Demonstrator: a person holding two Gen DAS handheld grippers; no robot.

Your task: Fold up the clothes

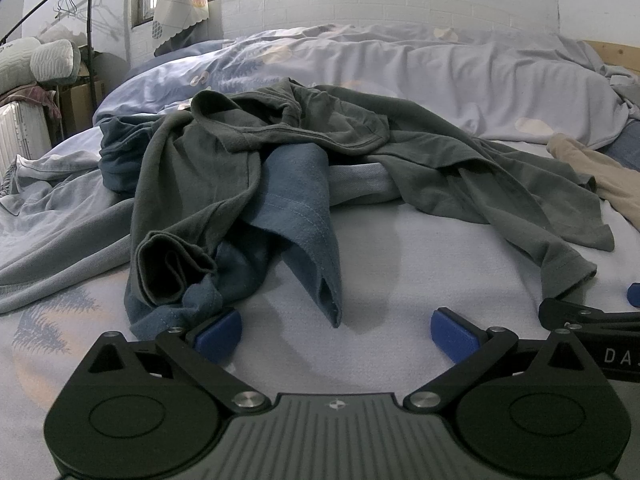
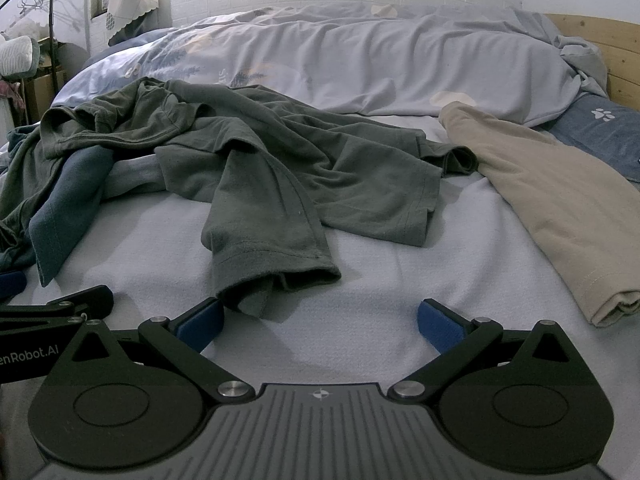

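Note:
A crumpled dark green T-shirt [image 1: 224, 160] [image 2: 280, 152] lies spread across the bed, draped over a blue garment [image 1: 296, 208] [image 2: 64, 200]. My left gripper [image 1: 336, 334] is open just in front of the blue garment's hem, its left pad [image 1: 218, 334] close to the cloth. My right gripper [image 2: 320, 322] is open too, low over the sheet, with the green sleeve cuff [image 2: 272, 276] just beyond its left pad [image 2: 200, 326]. Nothing is held between either pair of fingers. A beige garment [image 2: 560, 216] [image 1: 600, 176] lies on the right.
A rumpled pale duvet [image 1: 400, 72] [image 2: 360, 56] fills the back of the bed. A wooden headboard [image 2: 600, 48] stands at the right. A clothes rack [image 1: 90, 20], pillows and a suitcase [image 1: 20, 136] stand at the left. A light blue garment [image 1: 48, 208] lies at the left.

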